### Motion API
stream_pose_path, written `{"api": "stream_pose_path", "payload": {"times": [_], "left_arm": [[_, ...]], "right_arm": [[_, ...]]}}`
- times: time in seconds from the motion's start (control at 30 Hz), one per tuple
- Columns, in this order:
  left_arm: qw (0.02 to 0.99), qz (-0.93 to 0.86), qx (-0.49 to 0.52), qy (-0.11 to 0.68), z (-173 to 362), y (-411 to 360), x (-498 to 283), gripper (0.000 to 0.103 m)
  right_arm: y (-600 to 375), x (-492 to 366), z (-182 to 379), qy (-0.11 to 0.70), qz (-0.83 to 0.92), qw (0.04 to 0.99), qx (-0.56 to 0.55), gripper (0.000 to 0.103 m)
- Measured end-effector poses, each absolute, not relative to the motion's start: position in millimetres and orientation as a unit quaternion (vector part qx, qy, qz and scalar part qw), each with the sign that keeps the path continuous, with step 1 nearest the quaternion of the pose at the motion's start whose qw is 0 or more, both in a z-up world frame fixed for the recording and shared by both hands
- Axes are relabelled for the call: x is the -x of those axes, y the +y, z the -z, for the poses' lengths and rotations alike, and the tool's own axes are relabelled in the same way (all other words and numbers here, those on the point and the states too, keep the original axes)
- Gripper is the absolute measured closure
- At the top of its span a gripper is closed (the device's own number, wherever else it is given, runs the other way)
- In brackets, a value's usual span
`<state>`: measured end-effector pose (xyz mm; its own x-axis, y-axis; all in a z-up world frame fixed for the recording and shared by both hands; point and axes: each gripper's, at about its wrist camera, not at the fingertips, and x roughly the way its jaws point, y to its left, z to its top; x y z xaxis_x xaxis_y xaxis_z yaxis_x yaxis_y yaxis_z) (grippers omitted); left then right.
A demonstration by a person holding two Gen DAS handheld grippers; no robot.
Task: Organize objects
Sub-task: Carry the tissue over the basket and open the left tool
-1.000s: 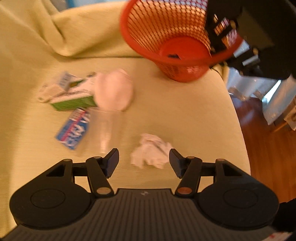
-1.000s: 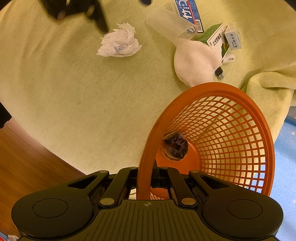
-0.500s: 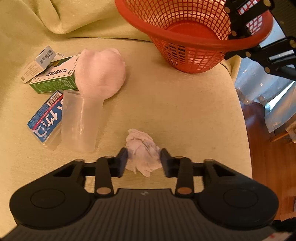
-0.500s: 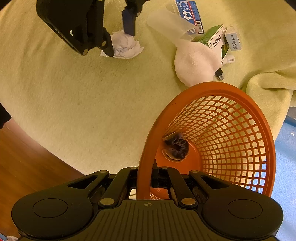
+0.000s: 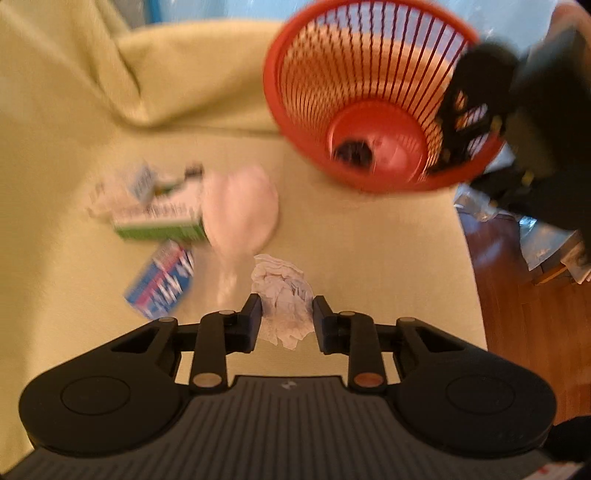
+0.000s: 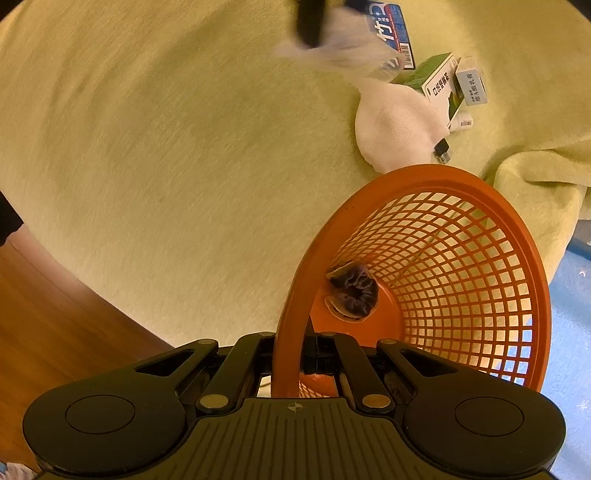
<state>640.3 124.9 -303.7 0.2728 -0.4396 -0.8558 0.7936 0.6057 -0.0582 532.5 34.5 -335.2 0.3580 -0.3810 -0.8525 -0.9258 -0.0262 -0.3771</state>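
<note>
fingers of left gripper (image 5: pixel 287 320) clamp crumpled tissue (image 5: pixel 283 299); right gripper (image 6: pixel 309 360) pinches basket (image 6: pixel 480 192) rim near cushion edge.

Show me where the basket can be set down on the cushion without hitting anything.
Bare cushion lies between the wooden floor edge and the white sock. It is crowded beyond the sock: green box, blue box. The right gripper holds the orange basket.

Warm, yellowish indoor light. Left wrist view motion-blurred throughout; orange basket (image 5: pixel 373 96) smeared upper right. Right wrist view sharper, blur only at top centre. Fisheye bending at edges, corners dark.
</note>
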Motion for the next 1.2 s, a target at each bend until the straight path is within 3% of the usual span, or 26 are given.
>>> {"api": "stream_pose_path", "payload": {"times": [0.3,0.6,0.93,1.2], "left_arm": [[0.777,0.454,-0.208,0.383,233.4,106.7,-672.5,0.078],[0.753,0.519,-0.204,0.349,217.2,61.3,-698.5,0.076],[0.763,0.522,-0.160,0.346,213.8,53.7,-711.1,0.053],[0.787,0.473,-0.165,0.361,217.7,86.3,-709.9,0.049]], "right_arm": [[35.1,-533.2,334.7,0.494,-0.274,0.495,0.660,0.103],[33.2,-532.8,333.9,0.495,-0.273,0.499,0.656,0.103],[32.6,-533.6,332.0,0.497,-0.271,0.509,0.649,0.103],[32.7,-534.2,329.8,0.498,-0.270,0.509,0.648,0.103]]}}
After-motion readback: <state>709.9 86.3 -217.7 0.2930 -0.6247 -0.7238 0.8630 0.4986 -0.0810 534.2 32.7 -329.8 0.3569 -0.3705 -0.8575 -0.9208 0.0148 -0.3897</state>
